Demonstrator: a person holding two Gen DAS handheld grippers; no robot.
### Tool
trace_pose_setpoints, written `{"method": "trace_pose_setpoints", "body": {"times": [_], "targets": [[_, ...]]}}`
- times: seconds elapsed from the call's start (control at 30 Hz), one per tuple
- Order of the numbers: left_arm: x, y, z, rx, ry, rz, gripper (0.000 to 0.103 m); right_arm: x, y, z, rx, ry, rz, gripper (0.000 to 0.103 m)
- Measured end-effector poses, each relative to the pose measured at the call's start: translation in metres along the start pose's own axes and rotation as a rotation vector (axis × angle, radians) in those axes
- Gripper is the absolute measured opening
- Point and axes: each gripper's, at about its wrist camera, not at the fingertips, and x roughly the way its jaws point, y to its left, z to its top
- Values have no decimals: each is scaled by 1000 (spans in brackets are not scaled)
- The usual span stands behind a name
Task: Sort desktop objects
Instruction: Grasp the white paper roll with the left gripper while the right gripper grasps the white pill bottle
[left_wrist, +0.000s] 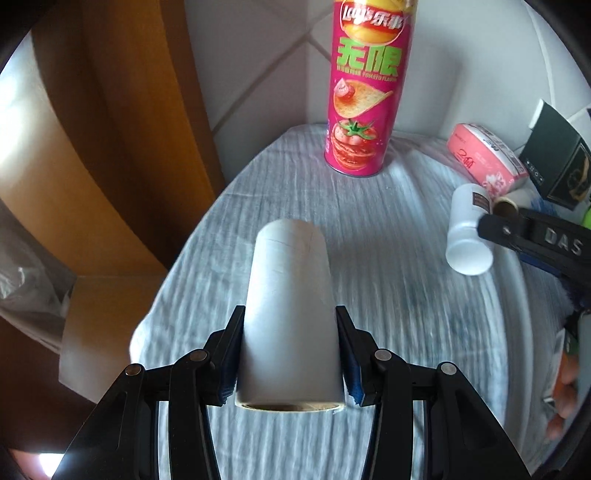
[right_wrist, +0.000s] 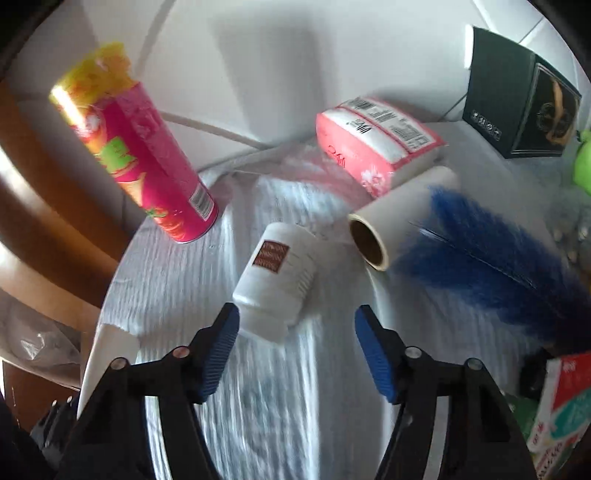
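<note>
The left tongs (left_wrist: 290, 354) are gripping a white paper roll (left_wrist: 290, 314), holding it over the cloth-covered surface (left_wrist: 388, 280). The right tongs (right_wrist: 297, 350) are hanging open just in front of a white bottle (right_wrist: 275, 280) lying on its side. Beyond it a second roll (right_wrist: 395, 218) is lying beside a pink tissue pack (right_wrist: 376, 144), with a chips can (right_wrist: 147, 162) standing near the surface's far left edge.

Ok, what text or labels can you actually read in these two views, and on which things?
"Lay's", "乐事", "无限", "TOMATO FLAVOR": on the pink chip can.
"DAS": on the right tool, cut off by the frame edge.
Pink tissue pack: barcode and print, too small to read.
White bottle: red label, blurred.
Dark box: small marks, unreadable.
</note>
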Motion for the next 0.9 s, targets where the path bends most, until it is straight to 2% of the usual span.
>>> {"method": "trace_pose_setpoints", "body": {"times": [0.03, 0.2, 0.27, 0.33, 0.37, 0.7, 0.9], "targets": [[4, 0, 2, -4, 9, -4, 45, 5, 2, 3, 1, 5, -9, 76], [19, 1, 4, 5, 28, 10, 45, 33, 16, 9, -49, 40, -48, 77], [21, 2, 6, 1, 26, 8, 45, 41, 20, 7, -76, 53, -61, 70], [22, 2, 8, 3, 31, 8, 45, 46, 28, 6, -132, 55, -106, 47], [22, 2, 9, 3, 34, 7, 45, 46, 31, 6, -153, 58, -117, 45], [25, 1, 12, -20, 32, 3, 47, 40, 30, 6, -198, 74, -86, 47], [18, -5, 3, -9, 32, 20, 44, 28, 47, -5, -303, 59, -165, 45]]}}
